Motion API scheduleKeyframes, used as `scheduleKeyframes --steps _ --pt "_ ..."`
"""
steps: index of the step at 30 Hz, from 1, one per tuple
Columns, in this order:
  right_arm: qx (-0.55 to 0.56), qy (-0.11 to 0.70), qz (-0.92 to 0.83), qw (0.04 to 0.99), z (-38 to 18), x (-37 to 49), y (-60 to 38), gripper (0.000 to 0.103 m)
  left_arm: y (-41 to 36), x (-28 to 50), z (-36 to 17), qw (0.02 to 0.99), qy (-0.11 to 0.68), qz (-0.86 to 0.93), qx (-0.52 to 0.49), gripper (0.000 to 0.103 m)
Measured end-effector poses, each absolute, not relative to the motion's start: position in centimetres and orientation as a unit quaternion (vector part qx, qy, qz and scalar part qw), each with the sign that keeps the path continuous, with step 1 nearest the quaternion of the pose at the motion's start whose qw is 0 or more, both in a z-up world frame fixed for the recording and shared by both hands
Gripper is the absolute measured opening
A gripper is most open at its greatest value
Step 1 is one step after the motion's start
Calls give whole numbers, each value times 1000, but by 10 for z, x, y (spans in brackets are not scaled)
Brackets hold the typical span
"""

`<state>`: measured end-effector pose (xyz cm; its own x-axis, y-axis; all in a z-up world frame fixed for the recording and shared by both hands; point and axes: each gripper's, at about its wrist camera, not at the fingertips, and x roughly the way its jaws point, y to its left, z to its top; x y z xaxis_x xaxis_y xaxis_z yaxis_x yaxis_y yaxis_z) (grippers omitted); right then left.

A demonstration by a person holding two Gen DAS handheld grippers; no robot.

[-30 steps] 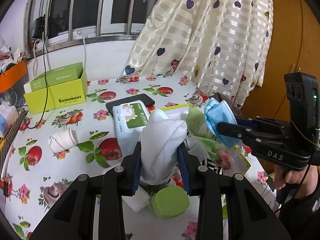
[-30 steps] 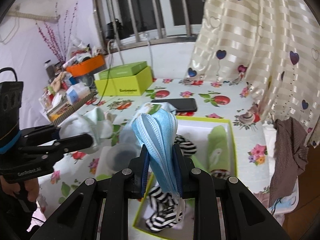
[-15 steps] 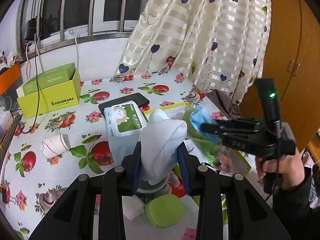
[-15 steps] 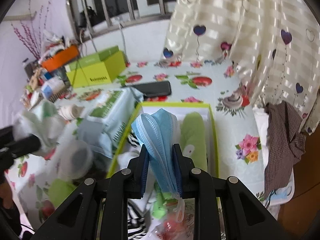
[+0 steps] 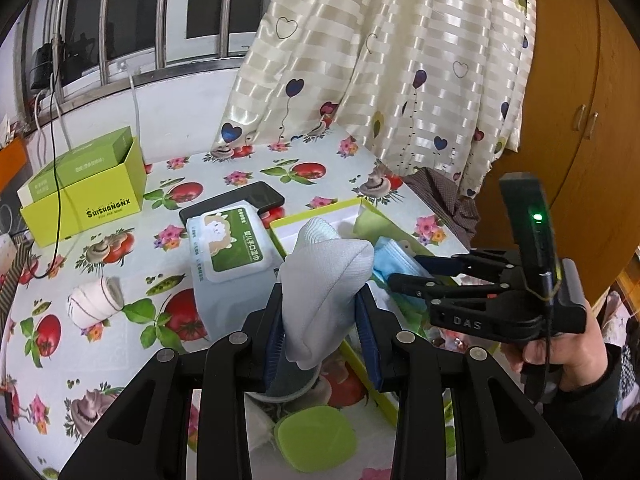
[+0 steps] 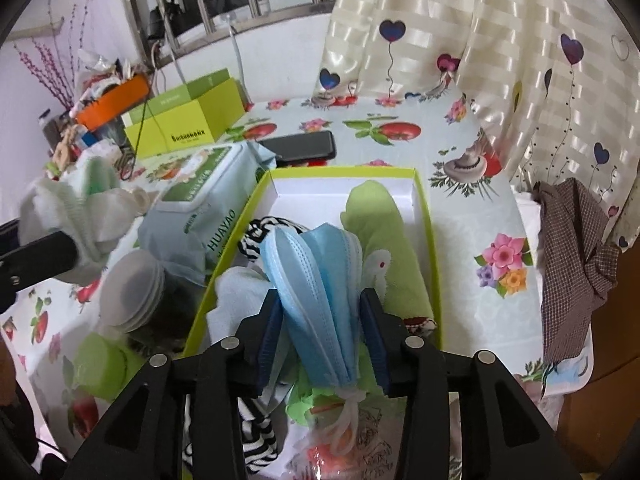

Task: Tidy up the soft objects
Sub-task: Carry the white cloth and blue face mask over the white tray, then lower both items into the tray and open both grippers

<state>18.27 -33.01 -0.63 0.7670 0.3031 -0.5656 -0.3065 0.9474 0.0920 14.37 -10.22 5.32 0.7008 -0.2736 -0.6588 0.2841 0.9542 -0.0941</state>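
Moving in over the green box [image 6: 424, 216], your right gripper [image 6: 322, 316] has carried the blue masks [image 6: 320, 280], pinched between its pads, from above the table to just over the socks inside. Release comes next, I judge. Your left gripper [image 5: 320, 320] stays clamped on the white sock [image 5: 324, 280] near the box's left edge.

A table [image 5: 100, 240] in a fruit-print cloth stands under a barred window [image 5: 160, 12]. A cream heart-print curtain [image 5: 400, 80] hangs beside a wooden cupboard [image 5: 580, 120]. The wall [image 6: 32, 60] is white.
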Motion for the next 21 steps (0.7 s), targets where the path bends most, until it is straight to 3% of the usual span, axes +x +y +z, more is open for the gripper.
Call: scheduleKeyframes --steps 10,14,21 --pt "20 264 181 947 4 157 -342 38 -116 152 52 918 363 -157 17 35" --pt "17 262 178 948 3 154 -346 16 -123 163 48 913 374 -161 17 35" --pt "29 263 182 947 -2 158 -352 15 -135 189 47 907 390 -158 31 35"
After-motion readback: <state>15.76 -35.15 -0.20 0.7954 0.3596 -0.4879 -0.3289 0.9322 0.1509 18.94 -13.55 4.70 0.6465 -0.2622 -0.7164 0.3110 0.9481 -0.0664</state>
